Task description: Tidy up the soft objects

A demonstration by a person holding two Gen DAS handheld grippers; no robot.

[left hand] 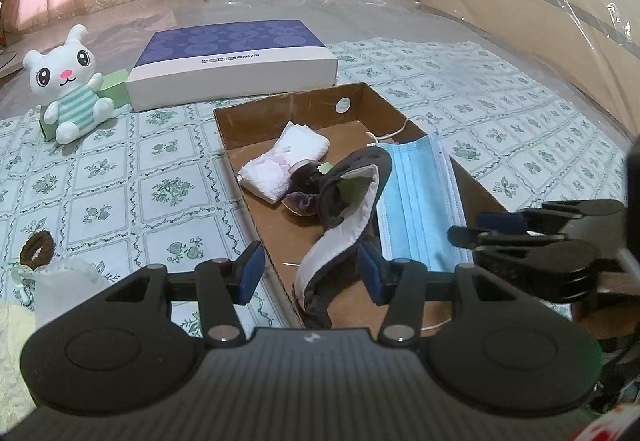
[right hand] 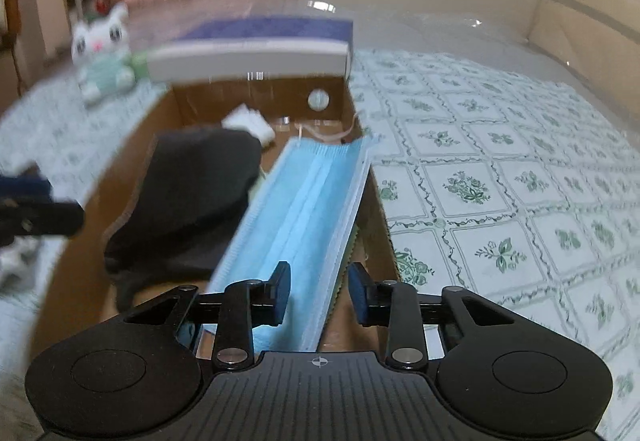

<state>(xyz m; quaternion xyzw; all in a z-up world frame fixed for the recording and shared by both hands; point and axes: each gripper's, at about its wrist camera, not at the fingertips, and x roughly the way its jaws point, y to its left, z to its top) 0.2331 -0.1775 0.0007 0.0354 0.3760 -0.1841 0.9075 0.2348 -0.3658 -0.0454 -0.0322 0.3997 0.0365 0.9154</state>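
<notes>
Mask [right hand: 296, 209] lies between the spread right gripper [right hand: 320, 291] jaws, ungripped.

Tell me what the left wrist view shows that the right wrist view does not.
Only the left wrist view shows the brown ring-shaped item and white lace cloth on the bedspread, plus the dark pouch's grey lining. Only the right wrist view shows the open right gripper straddling the blue face mask's edge. Both share the cardboard box, folded white cloth, dark pouch, plush bunny and purple box.
</notes>
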